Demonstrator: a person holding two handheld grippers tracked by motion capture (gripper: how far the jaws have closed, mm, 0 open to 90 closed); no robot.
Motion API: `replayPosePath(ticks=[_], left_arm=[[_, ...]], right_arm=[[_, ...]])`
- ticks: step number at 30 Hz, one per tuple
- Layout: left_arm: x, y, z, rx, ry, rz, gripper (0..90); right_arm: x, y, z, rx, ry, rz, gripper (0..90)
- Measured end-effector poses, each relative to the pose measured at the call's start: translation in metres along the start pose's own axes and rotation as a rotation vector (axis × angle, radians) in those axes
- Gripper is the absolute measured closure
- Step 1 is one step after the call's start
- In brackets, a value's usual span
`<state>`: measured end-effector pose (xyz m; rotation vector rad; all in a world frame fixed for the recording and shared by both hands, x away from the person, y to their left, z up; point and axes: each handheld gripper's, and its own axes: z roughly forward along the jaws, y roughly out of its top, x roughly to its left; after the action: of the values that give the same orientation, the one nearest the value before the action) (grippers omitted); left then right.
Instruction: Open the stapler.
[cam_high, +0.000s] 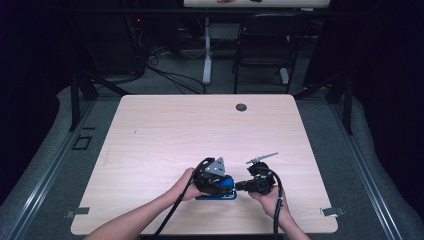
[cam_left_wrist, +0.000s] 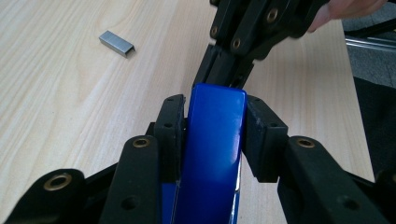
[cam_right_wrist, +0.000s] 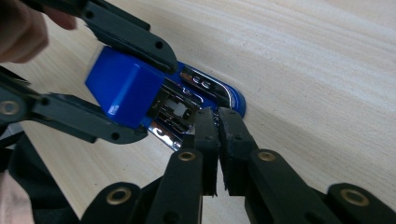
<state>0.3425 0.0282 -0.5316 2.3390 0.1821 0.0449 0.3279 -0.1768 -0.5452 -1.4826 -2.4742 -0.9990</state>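
left gripper view is showing the left claw (cam_left_wrist: 212, 128) clamping its pads on the two sides of the blue stapler (cam_left_wrist: 212, 154), holding its top lifted open. right gripper view is showing the right claw (cam_right_wrist: 218, 122) with its jaws pressed together on nothing i can make out, its tips sitting at the stapler's exposed metal magazine (cam_right_wrist: 175, 114). high view is placing the stapler (cam_high: 220, 192) near the front edge of the surface (cam_high: 200, 125), between the two hands.

risk, as i am judging it: the shut right claw is pushing at a springy metal part, so a slip sideways could be knocking the stapler askew in the left claw's hold, or snapping the top down on the tips. the left claw is holding smooth plastic, so any twist from the right could be working it loose.

a strip of staples (cam_left_wrist: 116, 43) is lying well apart on the bare wood, out of harm's way. open room is lying ahead and to both sides; the near edge is the close one, so any sliding is better going away from the person.
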Motion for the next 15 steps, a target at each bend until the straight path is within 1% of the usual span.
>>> replayPosePath(ticks=[1, 3, 4, 5, 7, 9, 10, 11, 12, 13, 14, 15], left_arm=[[0.0, 0.0, 0.0, -0.006, 0.0, 0.0, 62.4], [0.0, -0.001, -0.001, -0.006, -0.002, 0.008, 62.5], [-0.001, 0.0, -0.002, 0.001, 0.009, 0.011, 62.6], [0.0, -0.001, -0.002, -0.01, -0.001, 0.013, 62.7], [0.0, -0.001, -0.002, -0.014, -0.001, 0.015, 62.8], [0.0, -0.001, -0.003, -0.02, 0.001, 0.014, 63.0], [0.0, -0.001, -0.004, -0.018, 0.002, 0.018, 63.0], [0.0, -0.001, -0.004, -0.021, 0.001, 0.015, 63.1], [0.001, -0.001, -0.004, -0.024, -0.004, 0.015, 63.2], [0.001, -0.002, -0.005, -0.024, -0.001, 0.014, 63.2], [0.001, -0.002, -0.005, -0.028, 0.0, 0.015, 63.3], [0.001, -0.002, -0.005, -0.029, 0.0, 0.016, 63.3]], right_arm=[[0.001, 0.0, 0.001, 0.002, -0.009, -0.001, 87.8], [-0.001, 0.0, 0.003, 0.0, -0.007, 0.012, 87.7], [-0.002, -0.001, 0.004, 0.001, -0.002, 0.019, 87.7], [-0.002, -0.001, 0.006, 0.005, -0.003, 0.026, 87.7], [-0.002, -0.003, 0.01, 0.014, -0.011, 0.038, 87.8], [-0.003, -0.003, 0.012, 0.036, -0.03, 0.02, 86.9], [-0.002, -0.003, 0.011, 0.032, -0.032, 0.018, 86.4], [-0.001, -0.002, 0.008, 0.011, -0.039, 0.016, 86.3], [0.001, -0.001, 0.005, -0.018, -0.034, 0.008, 86.3], [0.002, 0.001, 0.001, -0.051, -0.035, -0.001, 86.4], [0.004, 0.002, -0.004, -0.086, -0.026, -0.004, 86.4], [0.005, 0.003, -0.007, -0.097, -0.025, -0.009, 86.4]])
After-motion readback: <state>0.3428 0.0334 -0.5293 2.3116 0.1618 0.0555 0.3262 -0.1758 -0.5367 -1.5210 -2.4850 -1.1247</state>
